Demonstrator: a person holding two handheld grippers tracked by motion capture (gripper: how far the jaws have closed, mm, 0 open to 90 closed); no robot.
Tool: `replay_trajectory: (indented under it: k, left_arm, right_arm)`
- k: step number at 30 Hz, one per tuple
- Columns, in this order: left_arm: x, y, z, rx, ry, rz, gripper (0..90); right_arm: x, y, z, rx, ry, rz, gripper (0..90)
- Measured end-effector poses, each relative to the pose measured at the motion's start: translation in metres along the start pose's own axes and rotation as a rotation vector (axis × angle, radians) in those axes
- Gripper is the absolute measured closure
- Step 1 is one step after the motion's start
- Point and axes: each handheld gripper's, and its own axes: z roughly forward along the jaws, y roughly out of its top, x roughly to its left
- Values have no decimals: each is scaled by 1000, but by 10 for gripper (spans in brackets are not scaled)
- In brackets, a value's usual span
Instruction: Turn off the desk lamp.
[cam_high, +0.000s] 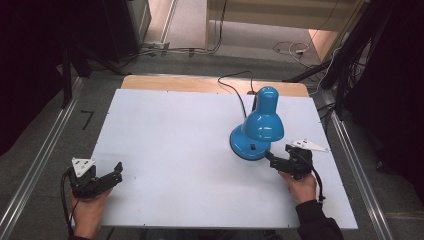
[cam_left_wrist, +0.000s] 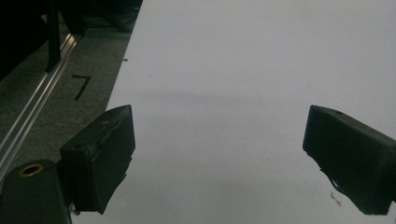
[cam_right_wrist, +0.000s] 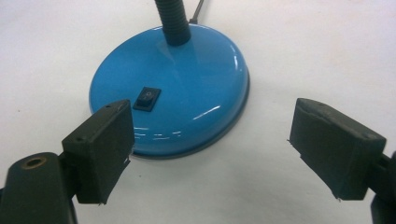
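Observation:
A blue desk lamp (cam_high: 260, 125) stands at the right of the white table top (cam_high: 175, 140), its shade (cam_high: 263, 120) hanging over its round base (cam_high: 246, 146). In the right gripper view the base (cam_right_wrist: 187, 79) carries a black rocker switch (cam_right_wrist: 147, 99) and a dark flexible neck (cam_right_wrist: 173, 23). My right gripper (cam_right_wrist: 212, 137) is open, with its jaws spread just short of the near rim of the base. From above, the right gripper (cam_high: 279, 152) sits right of the base. My left gripper (cam_high: 118, 174) is open over bare table at the front left, nothing between its jaws (cam_left_wrist: 217, 140).
The lamp's black cord (cam_high: 235, 92) runs off the back edge of the table. Metal rails (cam_high: 40, 160) flank the table on both sides. Cables (cam_high: 290, 50) lie on the floor behind. A black mark (cam_left_wrist: 81, 86) is on the floor left of the table.

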Motion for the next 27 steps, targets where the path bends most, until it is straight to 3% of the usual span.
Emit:
replay_trajectory:
  k: [15, 27]
  left_arm:
    - [-1, 0, 0, 1, -4, 10, 97]
    - [0, 0, -2, -5, -8, 3, 97]
  right_arm:
    - [-24, -14, -28, -10, -43, 18, 123]
    - [-32, -23, -43, -3, -71, 13, 115]
